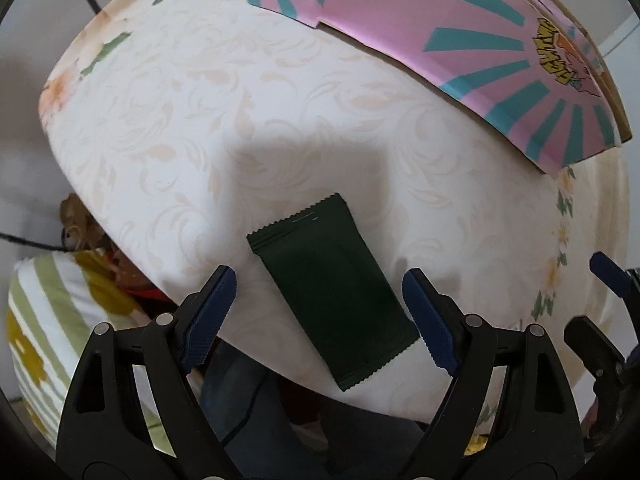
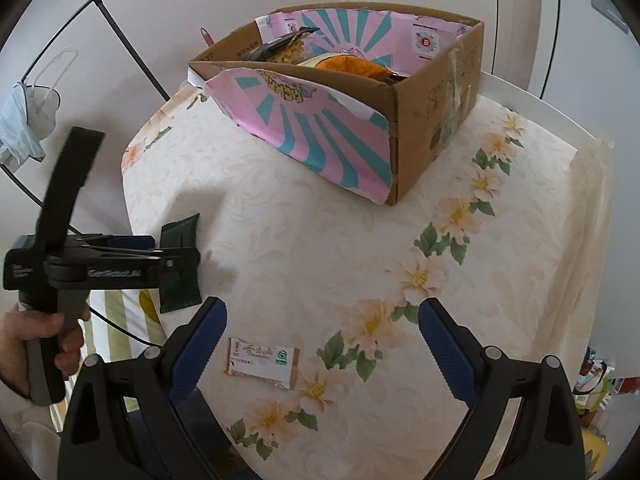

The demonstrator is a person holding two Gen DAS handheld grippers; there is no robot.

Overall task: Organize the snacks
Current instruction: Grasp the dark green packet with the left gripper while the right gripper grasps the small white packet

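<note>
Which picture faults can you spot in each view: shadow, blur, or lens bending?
Left wrist view: a soft grey shadow falls on the tablecloth just beyond the dark green packet; the table edge bows strongly from fisheye bending. Right wrist view: the left gripper and the hand holding it look slightly smeared, the cardboard box stays fairly sharp, and black corners ring the picture.

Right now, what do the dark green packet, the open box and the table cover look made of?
Dark green packet: looks like matte plastic or foil film; serrated crimped ends, flat back seam.
Box: corrugated cardboard, brown and unglazed; bare cut edges, pink-and-teal printed flaps.
Table cover: probably vinyl or coated cloth with a slight sheen; printed flowers and embossed-looking scrolls, draping over the edge. Cannot tell which.
</note>
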